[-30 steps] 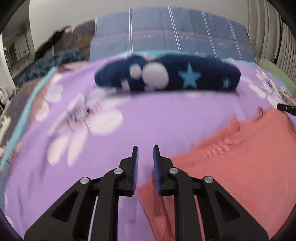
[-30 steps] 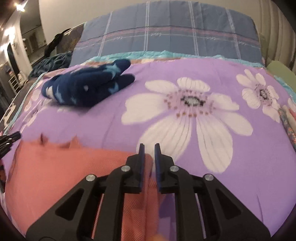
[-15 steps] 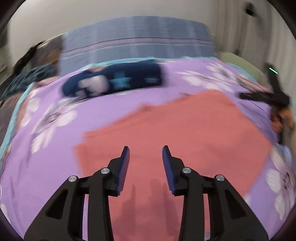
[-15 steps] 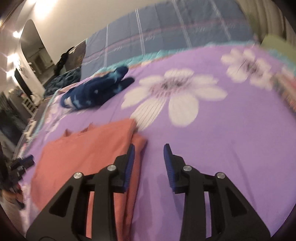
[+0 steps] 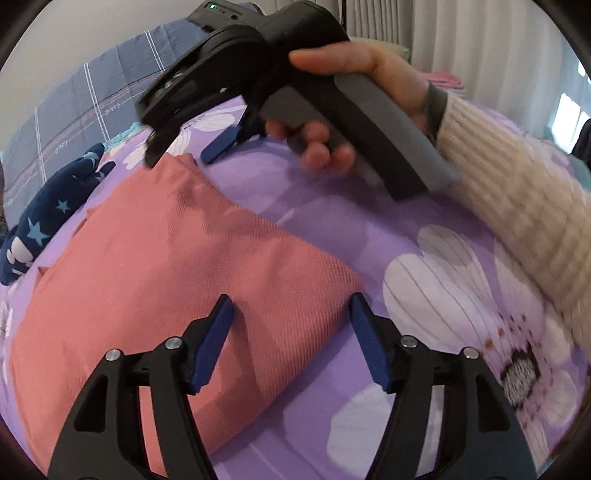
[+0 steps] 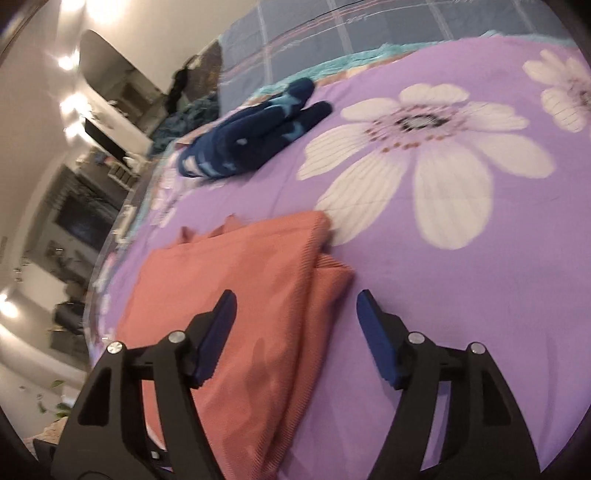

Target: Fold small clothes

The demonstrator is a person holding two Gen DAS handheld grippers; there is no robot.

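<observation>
The left gripper [image 5: 291,339] has its blue-padded fingers [image 5: 212,343] spread wide and still opening, released, with nothing pinched between them. Below the gap lies the near corner of the salmon-pink garment [image 5: 177,266]; whether the pads brush the cloth cannot be told from the left wrist view. The right gripper [image 6: 295,339] is likewise spreading its jaws and grips nothing; its left finger [image 6: 216,332] hangs over the pink cloth and its right finger over bare bedspread.

The salmon-pink garment [image 6: 229,295] is a finely ribbed knit, folded into a roughly rectangular, fairly flat stack. In the right wrist view its layers show at the right edge, where a lower layer sticks out past the upper one, and small pointed bits of fabric stand up along the far edge. It lies on the purple bedspread [image 6: 424,258], which is printed with large white daisies, in the near part of the bed.

Farther back and well apart from it lies a dark blue garment [image 6: 255,144] with light blue stars and white patches, loosely bundled. No containers are seen.

In the left wrist view the person's right hand [image 5: 369,92], in a cream ribbed sleeve [image 5: 517,206], grasps the grey handle of the other gripper above the bedspread. Behind the bed is a blue plaid pillow [image 6: 332,33].
</observation>
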